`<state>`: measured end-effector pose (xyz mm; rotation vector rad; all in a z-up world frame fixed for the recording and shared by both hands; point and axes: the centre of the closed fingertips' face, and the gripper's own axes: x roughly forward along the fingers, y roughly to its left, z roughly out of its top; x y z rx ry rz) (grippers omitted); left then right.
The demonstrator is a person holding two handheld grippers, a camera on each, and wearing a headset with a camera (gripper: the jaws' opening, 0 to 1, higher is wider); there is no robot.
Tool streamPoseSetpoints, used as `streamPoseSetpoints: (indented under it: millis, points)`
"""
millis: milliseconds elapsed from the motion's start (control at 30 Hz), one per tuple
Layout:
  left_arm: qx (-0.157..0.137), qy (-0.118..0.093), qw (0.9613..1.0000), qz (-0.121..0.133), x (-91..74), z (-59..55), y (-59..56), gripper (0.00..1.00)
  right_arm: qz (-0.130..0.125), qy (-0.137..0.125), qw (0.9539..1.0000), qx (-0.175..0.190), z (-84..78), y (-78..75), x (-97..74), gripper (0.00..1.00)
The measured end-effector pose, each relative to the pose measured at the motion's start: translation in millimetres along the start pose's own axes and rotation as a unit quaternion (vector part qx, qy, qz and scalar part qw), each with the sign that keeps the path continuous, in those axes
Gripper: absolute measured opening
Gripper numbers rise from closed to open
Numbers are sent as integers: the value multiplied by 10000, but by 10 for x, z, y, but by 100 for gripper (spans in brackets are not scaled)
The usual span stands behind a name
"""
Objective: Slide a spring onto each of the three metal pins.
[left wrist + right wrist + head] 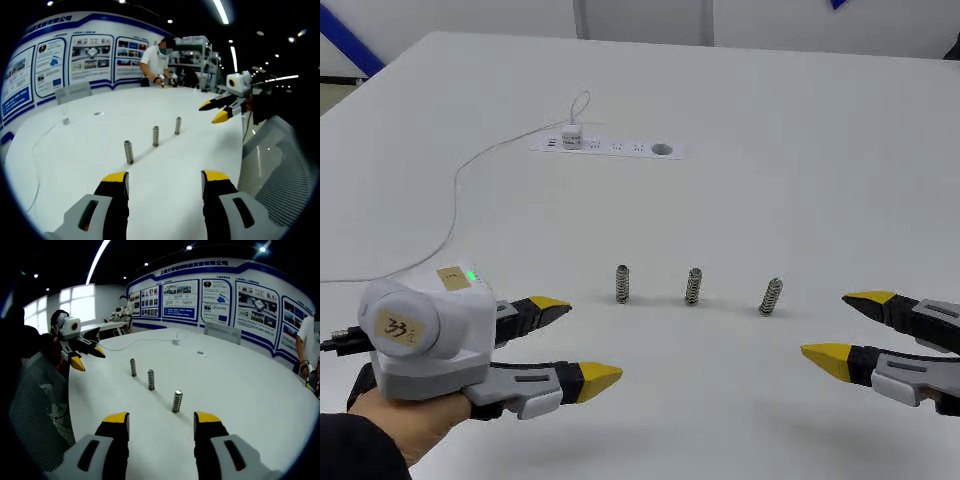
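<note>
White desk (770,120) stretched away to a power strip (610,147) with a thin cable (460,190) trailing off it. Near the front edge three coils stood in a row, well apart from one another: the left spring (622,284) and middle spring (693,286) upright, the right spring (771,296) leaning slightly. They stood as if already threaded on the pins, though the pins inside were too small to make out.

The left tongs (590,338) and the right tongs (826,324) hovered on either side of the row, both spread wide and holding nothing.

Each spring looked light, small and of bare steel, so probably slippery, stiff across its width but giving along its length. A gentle pinch across the middle coils with the yellow tips seemed safest, since a hard squeeze could shoot it out sideways or topple its stand.
</note>
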<state>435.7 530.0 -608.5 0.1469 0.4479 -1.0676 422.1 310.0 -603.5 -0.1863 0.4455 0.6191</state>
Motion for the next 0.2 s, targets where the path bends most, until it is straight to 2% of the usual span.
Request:
streamPoseSetpoints:
  millis: [200]
  points:
    - [-14, 2, 10000, -5, 4, -8, 1, 60, -15, -3, 10000, 50, -31, 0, 9, 53]
